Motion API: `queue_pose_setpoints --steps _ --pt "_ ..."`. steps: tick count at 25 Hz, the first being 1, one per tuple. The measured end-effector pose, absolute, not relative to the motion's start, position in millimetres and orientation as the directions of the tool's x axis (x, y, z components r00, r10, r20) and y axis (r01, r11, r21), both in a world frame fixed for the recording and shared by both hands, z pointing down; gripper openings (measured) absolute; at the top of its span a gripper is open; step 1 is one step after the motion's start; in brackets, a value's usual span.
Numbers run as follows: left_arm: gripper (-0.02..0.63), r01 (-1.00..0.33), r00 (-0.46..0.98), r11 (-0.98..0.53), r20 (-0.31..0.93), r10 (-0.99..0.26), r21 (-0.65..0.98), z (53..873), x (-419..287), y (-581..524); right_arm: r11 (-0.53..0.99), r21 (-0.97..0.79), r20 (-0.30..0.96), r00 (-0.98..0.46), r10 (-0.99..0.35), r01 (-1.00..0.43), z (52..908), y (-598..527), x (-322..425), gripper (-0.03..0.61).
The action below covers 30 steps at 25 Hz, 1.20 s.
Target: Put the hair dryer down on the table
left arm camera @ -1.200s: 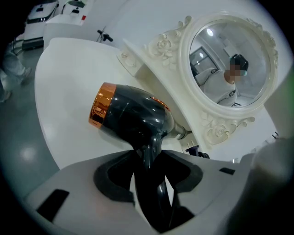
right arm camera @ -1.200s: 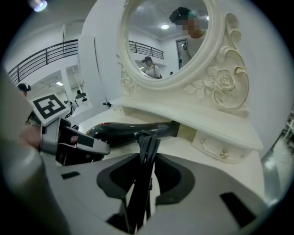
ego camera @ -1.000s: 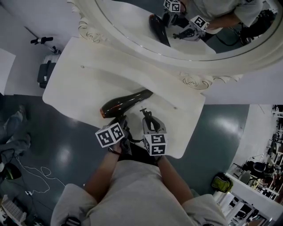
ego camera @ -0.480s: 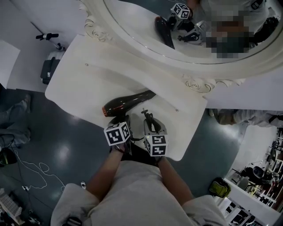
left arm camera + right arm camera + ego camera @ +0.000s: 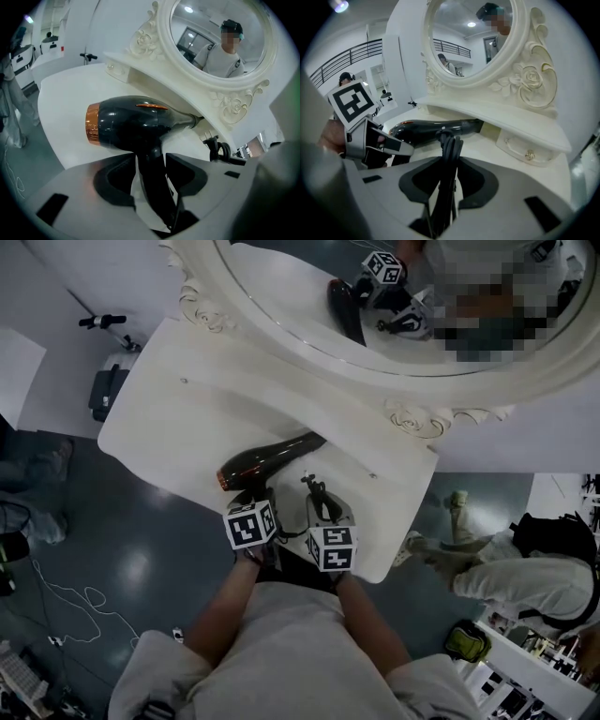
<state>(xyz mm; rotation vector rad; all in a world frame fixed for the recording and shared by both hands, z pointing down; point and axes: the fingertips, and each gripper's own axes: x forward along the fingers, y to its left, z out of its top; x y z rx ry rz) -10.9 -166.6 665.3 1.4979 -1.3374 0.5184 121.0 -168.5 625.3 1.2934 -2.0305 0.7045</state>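
Hair dryer (image 5: 267, 457): glossy black barrel with a copper ring at one end and a thin copper stripe along the top. The other end tapers. It rests on the white table (image 5: 178, 418), just ahead of both grippers, with the tapered end tucked under the mirror's shelf (image 5: 501, 119).

Left gripper (image 5: 151, 164): the jaws are wide and have just been opening. The dryer's black handle (image 5: 157, 187) runs between them with a sliver of table showing alongside, and the pads are not pressing on it. The barrel lies crosswise just beyond the fingertips, copper end to their left.

Right gripper (image 5: 449, 169): the jaws are narrow and clamped on the bundled black cord (image 5: 450, 145), which stands up between them. The barrel lies just beyond.
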Motion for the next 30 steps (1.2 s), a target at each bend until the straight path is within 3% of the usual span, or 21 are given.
queue_pose_setpoints --steps 16,17,19,21,30 --pt "0.187 -0.911 0.327 0.048 0.788 -0.521 0.409 633 -24 -154 0.315 -0.078 0.739 -0.267 -0.618 -0.946 624 -164 127 0.107" --pt "0.166 -0.908 0.337 0.038 0.781 -0.526 0.418 631 -25 -152 0.311 -0.075 0.739 -0.262 -0.62 -0.948 624 -163 126 0.107" --pt "0.039 -0.899 0.357 0.023 0.763 -0.539 0.437 626 -27 -147 0.303 -0.07 0.739 -0.253 -0.624 -0.95 625 -161 126 0.107" --pt "0.008 -0.891 0.382 -0.007 0.744 -0.549 0.454 622 -26 -143 0.295 -0.067 0.739 -0.246 -0.627 -0.953 625 -160 127 0.107" --pt "0.008 -0.86 0.461 -0.079 0.703 -0.542 0.503 614 -9 -142 0.28 -0.082 0.762 -0.241 -0.602 -0.956 633 -162 132 0.107"
